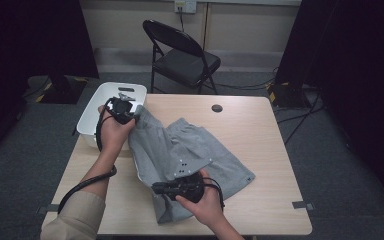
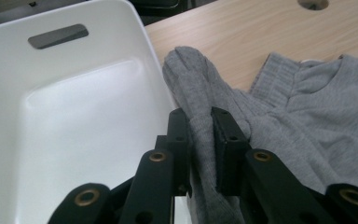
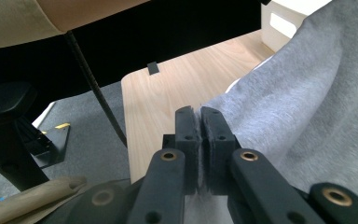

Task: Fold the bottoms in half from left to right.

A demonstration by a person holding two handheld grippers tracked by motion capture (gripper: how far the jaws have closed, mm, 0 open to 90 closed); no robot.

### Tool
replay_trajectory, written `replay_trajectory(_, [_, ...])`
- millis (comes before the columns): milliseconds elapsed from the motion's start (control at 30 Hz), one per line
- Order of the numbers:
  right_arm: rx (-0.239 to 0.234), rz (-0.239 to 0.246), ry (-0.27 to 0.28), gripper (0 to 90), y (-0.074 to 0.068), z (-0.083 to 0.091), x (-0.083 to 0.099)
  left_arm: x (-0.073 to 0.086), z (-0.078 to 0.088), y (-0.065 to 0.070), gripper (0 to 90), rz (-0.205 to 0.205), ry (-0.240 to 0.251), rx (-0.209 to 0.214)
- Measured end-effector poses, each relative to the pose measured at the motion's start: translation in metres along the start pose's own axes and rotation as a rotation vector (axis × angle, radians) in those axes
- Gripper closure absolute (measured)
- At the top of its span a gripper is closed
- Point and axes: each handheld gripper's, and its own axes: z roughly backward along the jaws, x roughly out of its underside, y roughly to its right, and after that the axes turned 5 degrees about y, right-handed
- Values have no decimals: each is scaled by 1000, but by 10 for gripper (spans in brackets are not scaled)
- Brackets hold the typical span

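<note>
L gripper (image 2: 200, 135) pinches a bunched fold of grey shorts (image 1: 190, 155) beside white bin (image 1: 92, 120), upper left. R gripper (image 3: 200, 135) clamps thin hem, lower centre. Wood table (image 1: 260, 135), grey carpet, folding chair (image 1: 182, 57) behind. Bin's left wall cut off in L gripper view.

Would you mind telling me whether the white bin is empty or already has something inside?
Empty: the left gripper view shows the white bin with a bare floor, and the grey shorts lie beside it on the table.
</note>
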Motion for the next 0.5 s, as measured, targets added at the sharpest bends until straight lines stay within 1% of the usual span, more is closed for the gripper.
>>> replay_trajectory(67, [-6, 1, -5, 862, -2, -3, 0, 4, 1, -3, 790, 12, -5, -5])
replay_trajectory(133, [-9, 5, -12, 862, -2, -5, 0, 7, 2, -4, 790, 21, -2, 0])
replay_trajectory(200, [-8, 4, -13, 862, -2, -6, 1, 6, 1, -3, 788, 23, -4, -4])
replay_trajectory(267, [-6, 2, -14, 862, -1, -4, 1, 3, -2, -1, 787, 13, -10, -7])
replay_trajectory(300, [-4, 0, -12, 862, -1, -2, 2, 1, -3, 1, 786, 1, -15, -8])
replay_trajectory(333, [0, 2, -12, 862, 0, 0, 3, -1, -6, 4, 785, 3, -12, -13])
replay_trajectory(367, [4, -1, -8, 862, 2, 2, 3, -4, -9, 7, 783, -7, -15, -15])
replay_trajectory(500, [16, -25, 3, 863, 9, 12, 8, -15, -22, 21, 782, -32, -24, -7])
